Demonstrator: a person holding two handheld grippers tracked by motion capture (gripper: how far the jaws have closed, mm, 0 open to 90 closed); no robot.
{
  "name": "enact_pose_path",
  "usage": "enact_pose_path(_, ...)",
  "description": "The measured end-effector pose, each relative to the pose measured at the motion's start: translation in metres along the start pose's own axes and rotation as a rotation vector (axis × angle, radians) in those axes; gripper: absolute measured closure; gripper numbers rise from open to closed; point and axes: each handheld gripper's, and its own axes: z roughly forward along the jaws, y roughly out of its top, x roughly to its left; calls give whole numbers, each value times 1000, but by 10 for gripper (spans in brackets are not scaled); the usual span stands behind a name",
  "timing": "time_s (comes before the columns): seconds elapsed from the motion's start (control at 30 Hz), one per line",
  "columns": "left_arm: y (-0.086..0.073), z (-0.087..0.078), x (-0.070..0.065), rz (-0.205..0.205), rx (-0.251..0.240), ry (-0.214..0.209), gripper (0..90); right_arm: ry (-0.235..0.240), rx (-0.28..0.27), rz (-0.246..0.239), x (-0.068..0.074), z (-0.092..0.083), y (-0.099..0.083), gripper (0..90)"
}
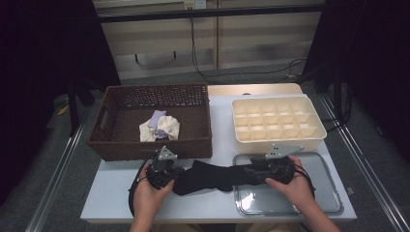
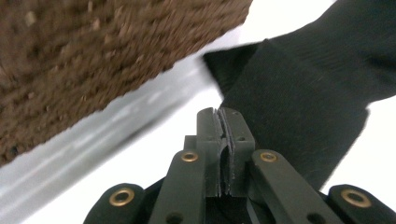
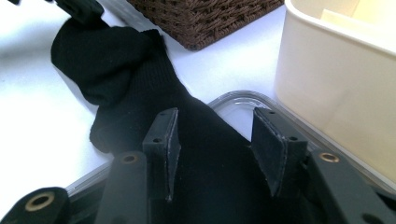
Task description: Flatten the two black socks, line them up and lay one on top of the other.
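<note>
Gripping black sock (image 1: 212,177) flat on table (image 1: 111,198): left gripper (image 1: 175,180) clamped shut beside its end, right gripper (image 1: 247,175) half-wide astride it; folding and boxing into divided organiser (image 1: 275,121) apparently pending.

Both of the person's forearms are bare, no sleeves or gloves. The left gripper (image 1: 170,180), nearest the brown woven basket (image 1: 116,140), is matte black, with a grey three-cornered plate on top and a black cable looping behind it. Its flat linkage bars carry brass-coloured rivets, and small screws dot the jaw blocks, whose pads are dark grey. The right gripper (image 3: 217,147), farther from that basket, has the same black bars, brass rivets and grey plate.
</note>
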Motion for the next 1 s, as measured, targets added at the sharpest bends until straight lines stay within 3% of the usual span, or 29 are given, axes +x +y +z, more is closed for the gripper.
enact_pose_path(0.17,9,-5,-5,18,-28,-18,865,-1,-4,1,0,-1,0,511)
enact_pose_path(0.37,17,7,-6,38,-18,-19,865,-4,-12,7,-1,-3,1,508)
enact_pose_path(0.5,22,15,-2,29,-18,-14,865,-3,-13,8,-1,-3,1,508)
enact_pose_path(0.73,32,20,-15,53,-16,-52,865,3,-8,4,0,-1,0,508)
enact_pose_path(1.0,56,21,-34,87,-25,-109,865,6,-15,-1,1,-3,2,508)
